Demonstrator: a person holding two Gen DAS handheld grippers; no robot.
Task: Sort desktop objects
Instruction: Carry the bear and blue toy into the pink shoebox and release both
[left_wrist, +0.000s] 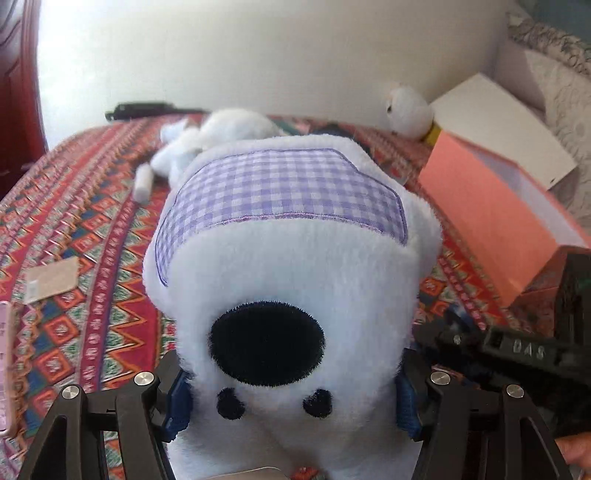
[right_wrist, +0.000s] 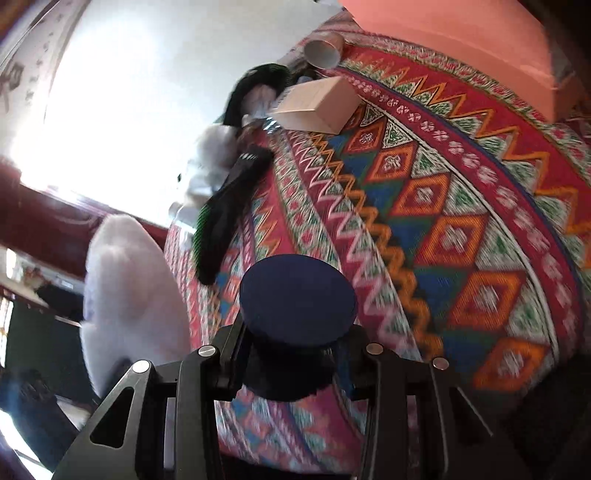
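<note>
Here, the left gripper (left_wrist: 291, 398) clamps a white plush dog with a black nose and a lilac gingham patch (left_wrist: 291, 258) by the muzzle, blue pads pressed into the fur on both sides, the toy raised above the red patterned woven cloth (left_wrist: 92, 229). To its right sits an open salmon-pink cardboard box with a white lid (left_wrist: 491, 206); farther back lie a second white plush toy (left_wrist: 218, 133) and a round white plush bird (left_wrist: 408, 107). The right gripper (right_wrist: 295, 354) grips a dark navy round-topped cap-like object (right_wrist: 297, 299) between its fingers above the same cloth, view tilted and blurred, with a small tan cardboard box (right_wrist: 317, 105) and a black comb (right_wrist: 231, 206) beyond.
</note>
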